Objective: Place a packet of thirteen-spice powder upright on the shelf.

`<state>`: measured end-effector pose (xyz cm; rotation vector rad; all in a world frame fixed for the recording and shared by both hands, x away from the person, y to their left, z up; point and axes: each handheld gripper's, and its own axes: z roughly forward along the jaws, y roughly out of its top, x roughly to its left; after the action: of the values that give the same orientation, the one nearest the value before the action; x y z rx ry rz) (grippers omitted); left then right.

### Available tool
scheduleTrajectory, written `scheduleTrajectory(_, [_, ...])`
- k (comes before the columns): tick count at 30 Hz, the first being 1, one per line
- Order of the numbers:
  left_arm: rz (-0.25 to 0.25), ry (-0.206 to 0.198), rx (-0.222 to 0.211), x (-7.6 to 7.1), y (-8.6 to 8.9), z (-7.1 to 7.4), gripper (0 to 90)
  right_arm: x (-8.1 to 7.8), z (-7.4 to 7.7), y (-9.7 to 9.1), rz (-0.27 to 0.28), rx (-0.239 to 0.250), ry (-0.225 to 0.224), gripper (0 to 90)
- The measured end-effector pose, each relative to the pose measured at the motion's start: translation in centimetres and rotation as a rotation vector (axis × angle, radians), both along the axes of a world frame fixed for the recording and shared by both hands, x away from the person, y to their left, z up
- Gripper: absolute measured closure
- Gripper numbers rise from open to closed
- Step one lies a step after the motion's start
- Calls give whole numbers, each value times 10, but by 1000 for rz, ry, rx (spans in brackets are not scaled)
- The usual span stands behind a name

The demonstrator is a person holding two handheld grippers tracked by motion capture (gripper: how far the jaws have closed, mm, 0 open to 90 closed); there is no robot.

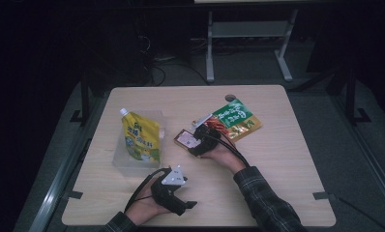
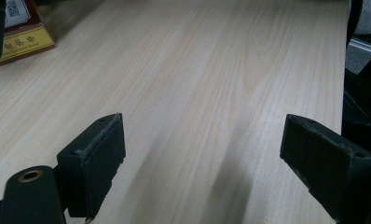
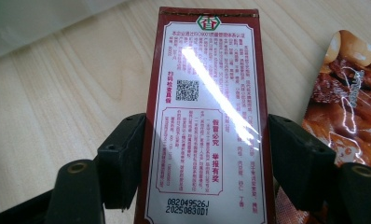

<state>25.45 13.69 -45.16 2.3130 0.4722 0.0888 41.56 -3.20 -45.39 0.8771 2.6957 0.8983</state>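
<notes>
Three packets on the table [image 1: 277,183], count them: one yellow spout pouch [image 1: 141,137] lying on a clear tray [image 1: 123,162], one green snack bag [image 1: 237,119], and one small dark-red box [image 1: 186,139]. Two grippers in play. The right gripper [image 1: 199,145] is down at the dark-red box [image 3: 207,121], and the right gripper view gives what the high view cannot: the box's white label with red print, a code square and a stamped date line, running lengthwise straight up between the jaws. One jaw sits on each long edge, both right against the sides, though whether they press or merely touch I cannot tell. Just beyond the jaw on that view's right, a glossy edge of the snack bag [image 3: 346,102] shows its food picture. The high view alone shows the pouch and its tray, well off to the left gripper's far side. The left gripper [image 1: 173,193] rests near the table's near edge, and the left gripper view shows its jaws spread wide with bare wood [image 2: 197,93] between them, the box's corner [image 2: 20,37] far off beyond the left jaw.
</notes>
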Motion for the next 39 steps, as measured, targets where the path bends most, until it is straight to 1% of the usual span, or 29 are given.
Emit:
scheduleTrajectory(2, [1, 0, 0, 0, 0, 0, 134, -1, 0, 0, 2, 3, -4, 313])
scheduleTrajectory(3, [4, 1, -3, 0, 0, 0, 134, -1, 0, -1, 13, -1, -8, 314])
scheduleTrajectory(5, [4, 1, -2, 0, 0, 0, 133, -2, 1, -1, 9, -1, -7, 314])
scheduleTrajectory(6, [3, 1, -3, 0, 0, 0, 133, -3, 1, -1, 8, 10, 1, 314])
scheduleTrajectory(7, [4, 1, -3, 0, 0, 0, 134, -4, 2, -2, 12, 10, -3, 314])
scheduleTrajectory(12, [6, 2, -7, 0, 1, 0, 133, -8, 10, -7, 25, 20, -18, 315])
scheduleTrajectory(16, [6, 0, -7, 0, 1, 1, 133, -13, 15, -13, 32, 29, -15, 315])
scheduleTrajectory(17, [6, -1, -6, 0, 1, 1, 133, -17, 17, -20, 43, 34, -17, 315])
scheduleTrajectory(20, [4, -7, -5, 0, 1, 2, 133, -25, 19, -31, 50, 34, -14, 315])
scheduleTrajectory(21, [7, -1, -7, 0, 2, 2, 134, -27, 20, -35, 57, 32, -15, 315])
scheduleTrajectory(23, [8, -3, -5, 0, 2, 2, 134, -33, 22, -45, 67, 27, -16, 315])
scheduleTrajectory(25, [13, 1, -10, 0, 2, 2, 134, -37, 24, -51, 70, 35, -15, 315])
scheduleTrajectory(27, [11, 1, -4, 0, 3, 2, 134, -42, 26, -59, 79, 38, -18, 315])
scheduleTrajectory(28, [8, -5, -4, 1, 3, 3, 134, -45, 27, -63, 85, 37, -21, 315])
scheduleTrajectory(30, [15, 1, -11, 0, 3, 2, 134, -52, 29, -70, 94, 33, -22, 315])
scheduleTrajectory(31, [5, -7, -1, 1, 4, 3, 134, -57, 30, -76, 95, 40, -24, 315])
scheduleTrajectory(32, [8, -5, 1, 1, 4, 3, 134, -61, 31, -80, 100, 43, -23, 315])
scheduleTrajectory(34, [8, -7, -1, 1, 4, 3, 134, -68, 32, -86, 111, 48, -21, 315])
scheduleTrajectory(36, [12, -5, -6, 1, 3, 3, 134, -74, 32, -93, 126, 38, -22, 315])
scheduleTrajectory(37, [13, -4, -8, 1, 3, 3, 134, -78, 31, -96, 129, 42, -25, 315])
scheduleTrajectory(39, [20, -2, -14, 1, 3, 2, 134, -85, 30, -103, 147, 46, -17, 315])
